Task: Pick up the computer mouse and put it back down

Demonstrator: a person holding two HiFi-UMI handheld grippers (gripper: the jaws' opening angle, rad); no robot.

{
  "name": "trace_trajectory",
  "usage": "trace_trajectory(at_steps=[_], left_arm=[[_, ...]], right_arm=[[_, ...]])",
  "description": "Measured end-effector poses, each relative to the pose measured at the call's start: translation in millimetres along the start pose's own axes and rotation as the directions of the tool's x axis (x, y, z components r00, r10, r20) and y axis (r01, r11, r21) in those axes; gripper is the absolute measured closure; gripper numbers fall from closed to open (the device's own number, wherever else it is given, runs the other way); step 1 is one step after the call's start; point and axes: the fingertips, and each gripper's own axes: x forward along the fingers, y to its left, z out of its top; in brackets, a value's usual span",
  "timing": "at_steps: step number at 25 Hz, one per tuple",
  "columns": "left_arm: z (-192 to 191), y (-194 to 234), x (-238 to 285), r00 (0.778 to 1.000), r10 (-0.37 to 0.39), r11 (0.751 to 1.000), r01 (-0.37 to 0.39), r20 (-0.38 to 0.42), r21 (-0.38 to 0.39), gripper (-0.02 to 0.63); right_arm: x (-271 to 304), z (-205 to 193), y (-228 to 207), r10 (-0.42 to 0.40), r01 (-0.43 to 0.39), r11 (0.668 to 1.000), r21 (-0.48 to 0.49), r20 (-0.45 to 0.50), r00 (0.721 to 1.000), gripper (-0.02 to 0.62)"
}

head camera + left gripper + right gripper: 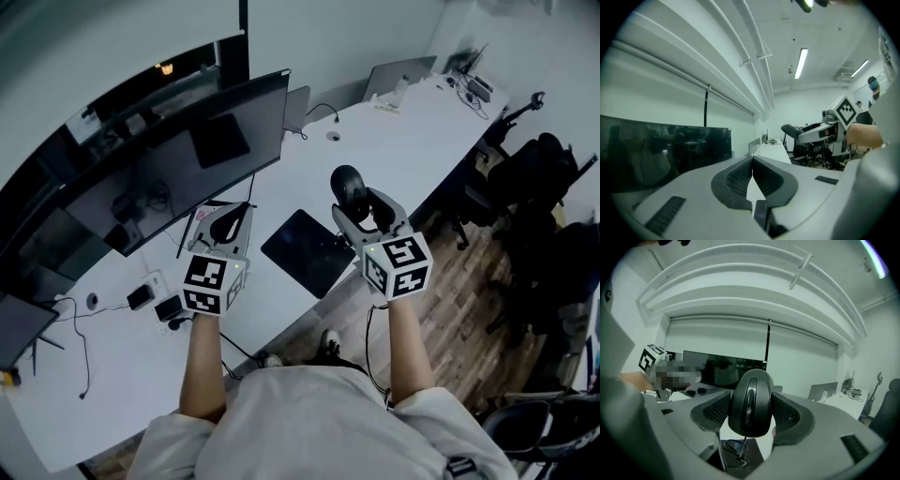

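The black computer mouse (pixel 751 401) hangs in the air, pinched by its sides between the pads of my right gripper (pixel 751 414), which is shut on it. Its cable drops toward the black mouse pad (pixel 740 453) below. In the head view the mouse (pixel 349 186) sticks out of the right gripper (pixel 356 202) above the white desk (pixel 394 141), to the right of the mouse pad (pixel 307 250). My left gripper (pixel 242 217) is raised over the desk in front of the monitor; its pads (pixel 740 176) meet with nothing between them. The left gripper view also catches the right gripper (pixel 820 132).
A wide dark monitor (pixel 178 164) stands along the desk's far side, with small devices and cables (pixel 155 300) at the left. A laptop (pixel 398 75) and clutter sit at the far end. Office chairs (pixel 525 178) stand on the wooden floor to the right.
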Motion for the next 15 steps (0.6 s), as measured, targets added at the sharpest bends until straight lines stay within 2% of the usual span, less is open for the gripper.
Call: trace_trajectory(at_steps=[5,8,15], left_arm=[[17.8,-27.7,18.1,0.998,-0.061,0.996,0.06,0.019,0.059,0.589],[22.6,-39.5,26.6,0.997,-0.074,0.995,0.072,0.029,0.067,0.589],[7.0,-53.3,52.8,0.998,-0.068,0.996,0.069,-0.015,0.057,0.589]], right_arm=[[-27.2,0.8,-33.9,-0.062,0.062,0.998,-0.001,0.003,0.998,0.308],[-39.6,-1.6,-49.1,-0.078,0.078,0.997,0.01,0.005,0.997,0.308],[-44.8,-18.0,-63.6,-0.039,0.039,0.999,0.01,-0.007,0.999,0.308]])
